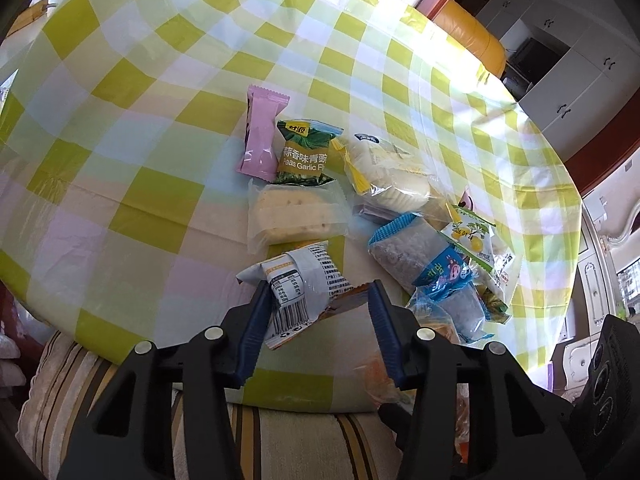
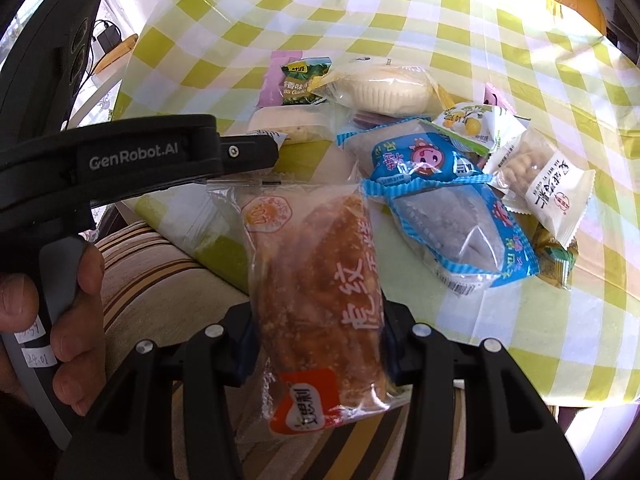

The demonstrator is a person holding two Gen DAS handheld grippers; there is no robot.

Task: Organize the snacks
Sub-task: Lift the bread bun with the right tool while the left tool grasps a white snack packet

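Checked yellow cloth covers the desk [image 1: 120, 208], a striped cushion at its near edge. Nearest, the right gripper [image 2: 316, 332] has its jaws clenched on an orange pastry pack [image 2: 316, 280], lifted clear. The left gripper [image 1: 316, 300] seems to pinch a white barcode packet [image 1: 296, 284] at the pile's near edge. Farther off lie the sorted pink bar [image 1: 262, 132] and green peas [image 1: 306, 152]. Next: carry each pack to its group and release.

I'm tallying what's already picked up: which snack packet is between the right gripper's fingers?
The clear packet of orange-brown crumbed pastry, clamped in the right gripper; the other snacks lie on the checked tablecloth, bar one in the left gripper.
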